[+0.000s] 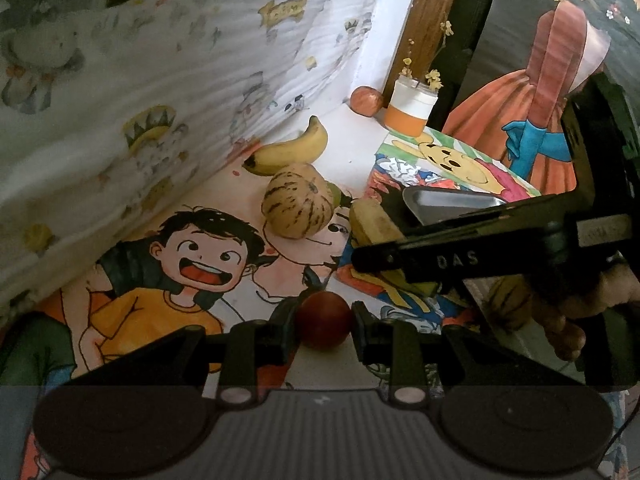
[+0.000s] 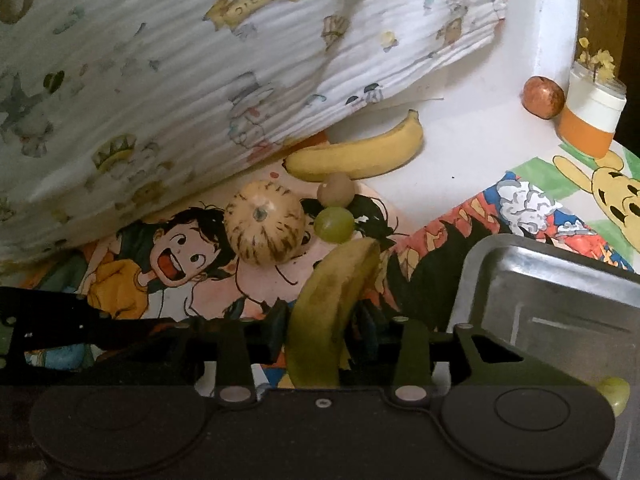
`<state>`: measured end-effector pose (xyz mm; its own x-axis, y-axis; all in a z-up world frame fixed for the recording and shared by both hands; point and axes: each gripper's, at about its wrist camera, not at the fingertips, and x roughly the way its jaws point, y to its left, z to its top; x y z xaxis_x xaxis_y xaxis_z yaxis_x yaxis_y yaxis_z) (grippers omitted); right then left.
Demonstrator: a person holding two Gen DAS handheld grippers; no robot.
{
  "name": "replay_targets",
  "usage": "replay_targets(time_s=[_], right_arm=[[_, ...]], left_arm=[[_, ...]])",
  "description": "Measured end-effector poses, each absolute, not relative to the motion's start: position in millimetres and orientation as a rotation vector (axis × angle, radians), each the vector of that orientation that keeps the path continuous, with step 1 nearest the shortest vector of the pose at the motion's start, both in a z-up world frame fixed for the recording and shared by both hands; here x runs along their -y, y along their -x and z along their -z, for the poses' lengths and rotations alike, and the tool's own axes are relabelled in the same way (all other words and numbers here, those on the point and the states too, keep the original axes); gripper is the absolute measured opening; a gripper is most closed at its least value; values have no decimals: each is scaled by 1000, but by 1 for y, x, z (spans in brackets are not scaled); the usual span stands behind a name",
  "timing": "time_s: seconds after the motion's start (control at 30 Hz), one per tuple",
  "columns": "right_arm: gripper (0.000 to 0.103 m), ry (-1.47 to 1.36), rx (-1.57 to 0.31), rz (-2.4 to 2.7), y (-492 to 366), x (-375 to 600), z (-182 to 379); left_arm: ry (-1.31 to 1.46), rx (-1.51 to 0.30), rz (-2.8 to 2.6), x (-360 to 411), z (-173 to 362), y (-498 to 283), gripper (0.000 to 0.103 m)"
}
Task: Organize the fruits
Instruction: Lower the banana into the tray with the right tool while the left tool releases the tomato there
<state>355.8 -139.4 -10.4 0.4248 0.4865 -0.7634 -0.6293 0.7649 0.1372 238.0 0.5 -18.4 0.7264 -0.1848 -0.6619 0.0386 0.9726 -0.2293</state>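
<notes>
The left gripper is clamping a red fruit; the right gripper is loosely straddling a banana, jaws slightly apart

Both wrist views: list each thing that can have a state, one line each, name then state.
left gripper: jaws shut on the red fruit
red fruit: held between the jaws
right gripper: banana between its jaws, contact unclear
greenish banana: between the right jaws
yellow banana: lying loose on the table
striped melon: resting on the table
green grape: loose on the table
metal tray: a grape at its near edge
</notes>
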Motion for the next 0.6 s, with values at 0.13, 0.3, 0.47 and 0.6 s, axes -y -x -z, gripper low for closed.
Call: replay_targets(time_s=[0.13,0.3,0.47,0.6], right_arm=[[34,126,-869,-689,-351,148,7],[34,26,-823,-681,-340,173,-10],[34,-42,-762,-649,-321,208,-37],[34,-45,-714,-598,-306,238,-54]], left_arm=[[206,-748,118,0,16,-237,32],[198,-735,118,7,8,-234,32],[191,-714,138,22,-4,-230,32],[187,-692,175,42,-12,-224,32]])
